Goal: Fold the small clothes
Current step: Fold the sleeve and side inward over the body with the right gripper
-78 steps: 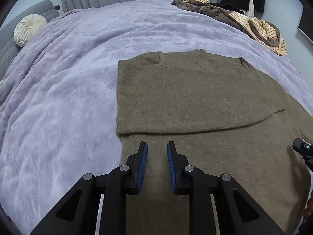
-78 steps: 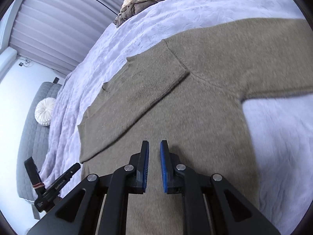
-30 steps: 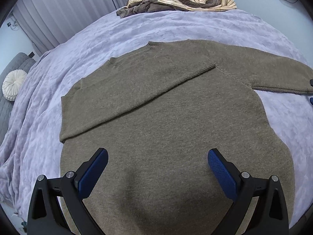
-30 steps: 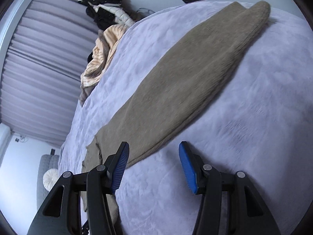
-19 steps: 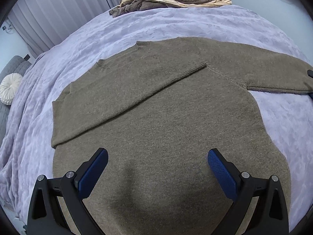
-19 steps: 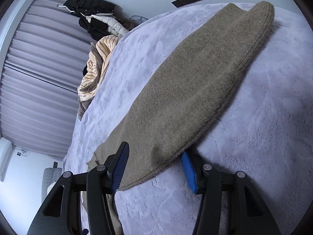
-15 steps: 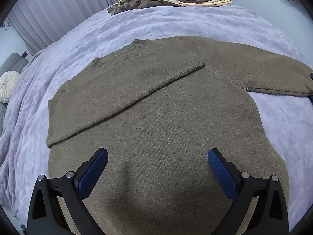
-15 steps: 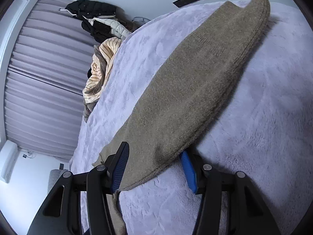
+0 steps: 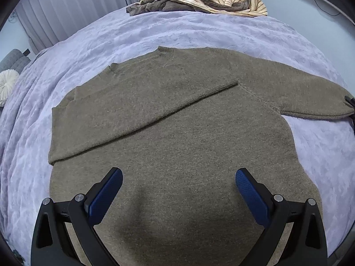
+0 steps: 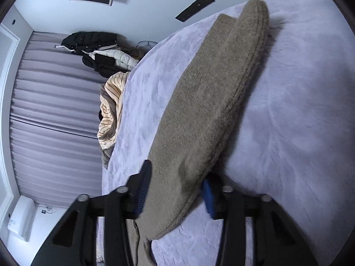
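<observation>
- A bed (image 9: 199,33) with a lilac fleece cover fills both views.
- A brown sweater (image 9: 177,133) lies flat on it, one sleeve folded across the chest, the other sleeve (image 10: 217,102) stretched out sideways.
- A heap of striped clothes (image 9: 221,0) sits at the far edge.
- The left claw (image 9: 178,190) hovers wide over the hem, gripping nothing.
- The right claw (image 10: 176,190) is closing around the outstretched sleeve; blur hides whether both pads press yet.

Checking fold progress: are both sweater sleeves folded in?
No, one. One sleeve lies across the sweater; the other sleeve is spread on the bed.
</observation>
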A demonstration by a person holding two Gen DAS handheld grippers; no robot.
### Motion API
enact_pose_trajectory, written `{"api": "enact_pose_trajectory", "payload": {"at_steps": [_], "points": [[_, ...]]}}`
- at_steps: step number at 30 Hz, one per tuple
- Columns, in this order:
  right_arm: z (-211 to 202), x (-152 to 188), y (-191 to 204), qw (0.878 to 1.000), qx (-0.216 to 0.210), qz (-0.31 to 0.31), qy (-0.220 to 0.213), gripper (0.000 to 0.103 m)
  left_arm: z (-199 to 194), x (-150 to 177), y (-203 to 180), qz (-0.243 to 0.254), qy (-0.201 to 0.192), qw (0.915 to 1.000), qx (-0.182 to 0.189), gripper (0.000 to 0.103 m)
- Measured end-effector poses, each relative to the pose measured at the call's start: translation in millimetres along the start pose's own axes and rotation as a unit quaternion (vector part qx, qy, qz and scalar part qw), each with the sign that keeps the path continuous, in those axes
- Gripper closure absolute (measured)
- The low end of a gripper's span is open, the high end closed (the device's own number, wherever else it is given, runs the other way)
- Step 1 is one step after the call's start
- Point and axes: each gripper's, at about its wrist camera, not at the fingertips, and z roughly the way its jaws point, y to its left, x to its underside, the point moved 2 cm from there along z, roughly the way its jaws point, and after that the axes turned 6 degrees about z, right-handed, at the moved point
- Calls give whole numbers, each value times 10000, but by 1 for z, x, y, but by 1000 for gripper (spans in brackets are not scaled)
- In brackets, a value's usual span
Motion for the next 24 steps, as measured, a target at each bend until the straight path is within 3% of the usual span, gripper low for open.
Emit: {"api": "enact_pose_trajectory", "payload": {"at_steps": [1, 5, 8, 11, 13, 16, 19, 22, 24], "points": [[7, 0, 2, 9998, -150, 48, 142, 92, 0, -1, 6, -63, -27, 10000, 39, 1], [23, 12, 39, 9962, -643, -421, 408, 93, 4, -5, 32, -378, -77, 9991, 174, 1], [44, 38, 86, 9859, -1007, -1070, 802, 92, 7, -6, 53, -592, -136, 9979, 217, 1], [72, 85, 140, 9647, -1243, -1933, 1289, 92, 5, -2, 79, -845, -274, 9957, 255, 1], [96, 132, 172, 9421, -1300, -2574, 1711, 92, 3, 2, 98, -1030, -390, 9936, 245, 1], [134, 208, 197, 9055, -1192, -3321, 2356, 92, 2, 12, 132, -1363, -504, 9893, 160, 1], [180, 287, 195, 8687, -780, -3888, 2968, 92, 5, 24, 161, -1610, -485, 9857, 97, 1], [219, 334, 169, 8496, -109, -4062, 3362, 92, 7, 34, 183, -1756, -485, 9833, 23, 1], [230, 345, 150, 8523, 355, -3959, 3400, 88, 9, 41, 196, -1838, -506, 9817, 9, 1]]}}
